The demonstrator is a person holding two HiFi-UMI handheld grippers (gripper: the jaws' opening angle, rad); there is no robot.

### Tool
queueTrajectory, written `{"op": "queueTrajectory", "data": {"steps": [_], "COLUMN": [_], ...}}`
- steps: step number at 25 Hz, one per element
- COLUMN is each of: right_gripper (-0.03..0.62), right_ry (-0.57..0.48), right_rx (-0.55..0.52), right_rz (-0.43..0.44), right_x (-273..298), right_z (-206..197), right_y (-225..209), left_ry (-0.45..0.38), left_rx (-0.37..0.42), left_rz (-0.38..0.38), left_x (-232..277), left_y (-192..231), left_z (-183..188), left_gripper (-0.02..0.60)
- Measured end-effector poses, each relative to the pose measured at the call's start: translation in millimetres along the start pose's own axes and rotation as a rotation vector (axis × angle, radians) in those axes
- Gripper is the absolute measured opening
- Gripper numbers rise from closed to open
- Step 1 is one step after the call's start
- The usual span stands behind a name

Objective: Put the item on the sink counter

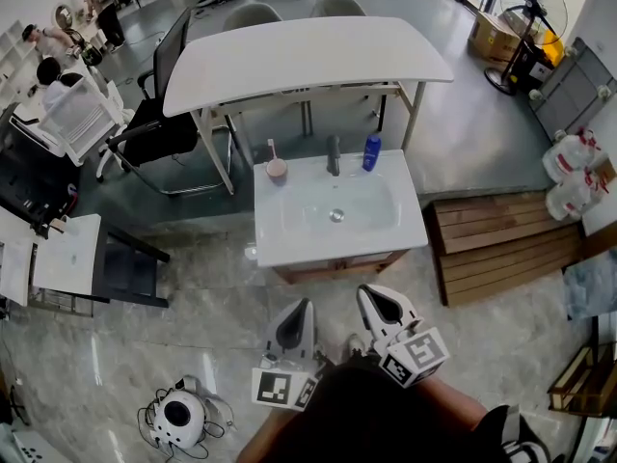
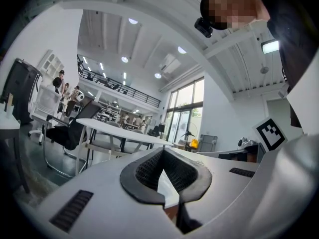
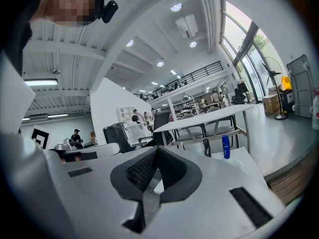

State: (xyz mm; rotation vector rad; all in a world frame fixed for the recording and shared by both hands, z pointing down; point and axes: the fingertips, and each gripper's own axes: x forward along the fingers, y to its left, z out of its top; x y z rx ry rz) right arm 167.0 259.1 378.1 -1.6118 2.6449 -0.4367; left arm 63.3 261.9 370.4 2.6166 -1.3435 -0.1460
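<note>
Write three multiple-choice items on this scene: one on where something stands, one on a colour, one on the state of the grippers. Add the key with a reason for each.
1. Where does the blue bottle stand on the sink counter?
A. At the back, just right of the faucet in the head view
B. At the front left corner
C. Down in the basin

2. What colour is the cup at the counter's back left?
A. Green
B. Pink
C. Black

3. How are the left gripper and right gripper?
A. Both shut and empty, short of the counter
B. Left shut on the bottle
C. Both wide open around the cup

Key:
1 A: the head view shows the bottle beside the faucet at the back edge.
2 B: the cup is plainly pink.
3 A: each gripper view shows its jaws together with nothing between them.
</note>
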Motion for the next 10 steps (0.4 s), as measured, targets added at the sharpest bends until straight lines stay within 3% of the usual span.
{"op": "queueTrajectory", "data": {"steps": [10], "right_gripper": [0.009], "right_ry": [0.015], "right_rx": [0.0], "right_rz": [0.008], "right_x": [-2.8], "right_z": [-8.8], "right_y": [6.6], "left_ry": [-0.001], "left_rx": [-0.007], "left_rz": [0.003], "left_x": [-3.5], "left_y": [-2.9], "left_z": [-2.3], "left_gripper": [0.015]}}
